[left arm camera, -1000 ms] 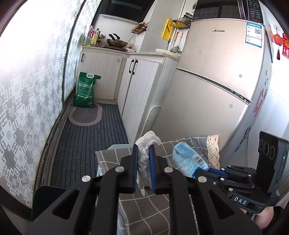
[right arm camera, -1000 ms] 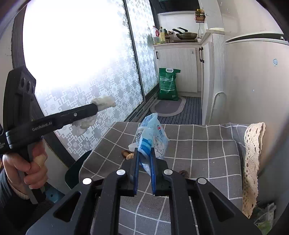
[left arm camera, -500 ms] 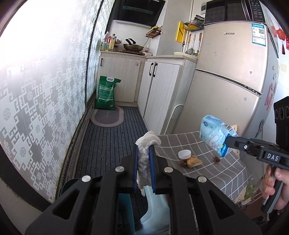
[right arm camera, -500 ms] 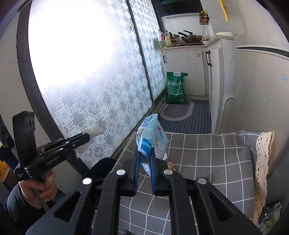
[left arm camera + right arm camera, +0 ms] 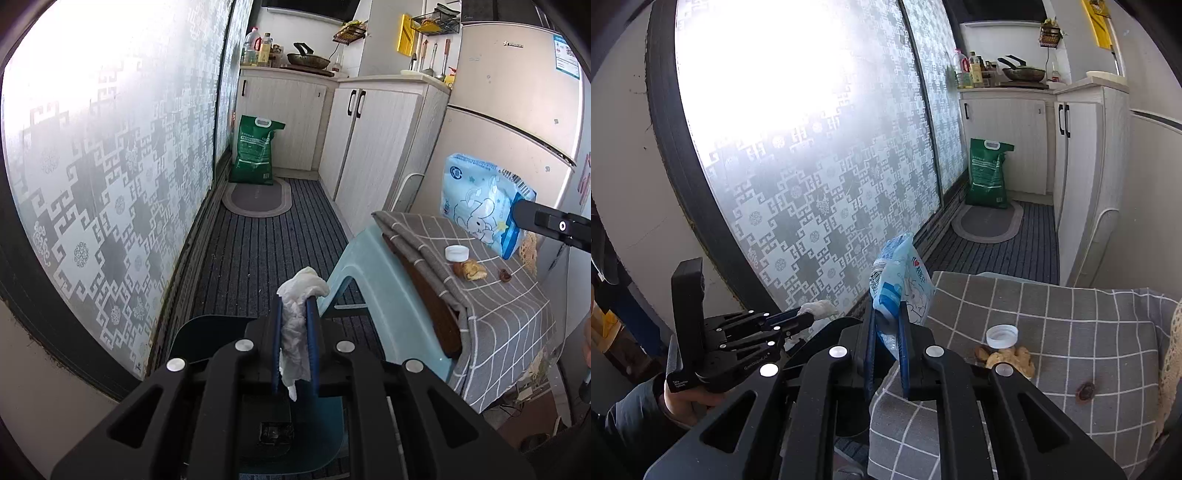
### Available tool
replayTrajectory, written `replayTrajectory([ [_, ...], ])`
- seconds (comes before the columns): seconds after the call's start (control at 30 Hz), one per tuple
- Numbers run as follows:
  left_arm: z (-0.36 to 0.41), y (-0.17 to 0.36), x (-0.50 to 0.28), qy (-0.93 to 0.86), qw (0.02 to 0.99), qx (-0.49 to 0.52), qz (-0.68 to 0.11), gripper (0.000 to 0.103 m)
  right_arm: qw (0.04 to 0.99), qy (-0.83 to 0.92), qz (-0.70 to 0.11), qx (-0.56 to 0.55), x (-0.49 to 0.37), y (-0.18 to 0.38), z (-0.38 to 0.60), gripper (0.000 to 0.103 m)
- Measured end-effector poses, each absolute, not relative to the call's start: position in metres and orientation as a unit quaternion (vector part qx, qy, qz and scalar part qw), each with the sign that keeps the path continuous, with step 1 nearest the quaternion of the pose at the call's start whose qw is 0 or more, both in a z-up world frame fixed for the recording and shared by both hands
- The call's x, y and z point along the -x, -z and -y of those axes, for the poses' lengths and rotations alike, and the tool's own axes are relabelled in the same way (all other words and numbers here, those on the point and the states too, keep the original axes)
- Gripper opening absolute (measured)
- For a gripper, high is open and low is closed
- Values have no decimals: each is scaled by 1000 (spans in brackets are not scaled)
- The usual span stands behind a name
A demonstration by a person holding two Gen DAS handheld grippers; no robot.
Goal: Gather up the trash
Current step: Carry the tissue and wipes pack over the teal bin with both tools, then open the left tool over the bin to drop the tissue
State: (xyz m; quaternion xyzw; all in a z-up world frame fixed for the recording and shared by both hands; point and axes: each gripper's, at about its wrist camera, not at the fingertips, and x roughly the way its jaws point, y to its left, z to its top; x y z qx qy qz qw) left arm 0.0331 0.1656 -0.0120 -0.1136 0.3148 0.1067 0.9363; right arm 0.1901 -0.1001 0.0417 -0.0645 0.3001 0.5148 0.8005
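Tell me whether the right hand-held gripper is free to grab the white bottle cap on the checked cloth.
Probably not yet: the right hand-held gripper is shut on the blue wrapper. Nothing covers the white bottle cap.

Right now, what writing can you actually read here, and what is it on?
"GenRobot.AI": on the body of the left gripper.
Too small or blurred to read: the fridge badge, the fridge sticker, the print on the green sack, the print on the blue packet.
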Motion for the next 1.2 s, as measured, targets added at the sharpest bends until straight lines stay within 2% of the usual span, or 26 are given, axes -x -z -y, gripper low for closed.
replayTrajectory([
  [0.37, -201, 69, -29, -107, 903, 141, -392, 15, 765, -518, -360, 130, -176, 0, 31, 11],
  [0.77, -218, 130, -29, -111, 864, 126, -475, 15, 728, -512, -401, 218, -147, 43, -37, 11],
  [1.2, -229, 161, -25, -104, 836, 121, -525, 22, 687, -488, -457, 286, -135, 97, -81, 11],
])
